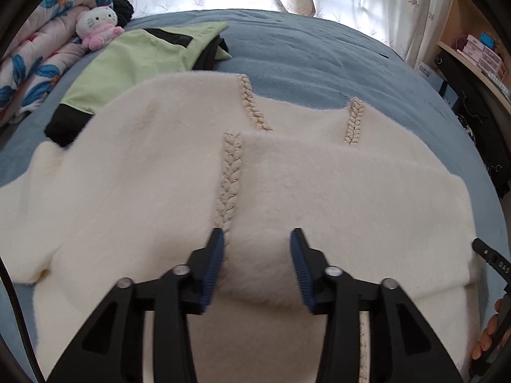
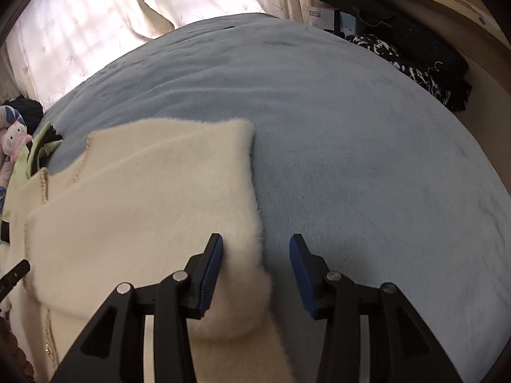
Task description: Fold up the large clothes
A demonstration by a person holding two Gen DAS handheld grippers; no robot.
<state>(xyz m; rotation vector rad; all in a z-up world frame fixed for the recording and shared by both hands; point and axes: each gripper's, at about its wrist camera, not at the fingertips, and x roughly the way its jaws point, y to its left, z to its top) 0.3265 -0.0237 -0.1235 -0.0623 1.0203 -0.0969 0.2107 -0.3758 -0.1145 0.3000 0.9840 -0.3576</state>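
A cream fluffy garment (image 1: pixel 143 175) with braided trim (image 1: pixel 230 172) lies partly folded on the blue bed cover (image 1: pixel 303 57). My left gripper (image 1: pixel 257 255) points down at its near middle. Its jaws stand apart with a soft bulge of the cream fabric between them, not squeezed. In the right wrist view the same garment (image 2: pixel 143 191) fills the left half. My right gripper (image 2: pixel 257 261) straddles its right edge: the left pad touches the fluffy fold, while the right pad hangs over bare bed cover (image 2: pixel 351 143). Both grippers are open.
A green and black garment (image 1: pixel 134 60) lies folded behind the cream one. A plush cat (image 1: pixel 95 28) and a floral quilt (image 1: pixel 32 63) sit at the far left. Curtains hang behind the bed. A wooden shelf (image 1: pixel 472 41) and dark bags (image 2: pixel 415 57) stand to the right.
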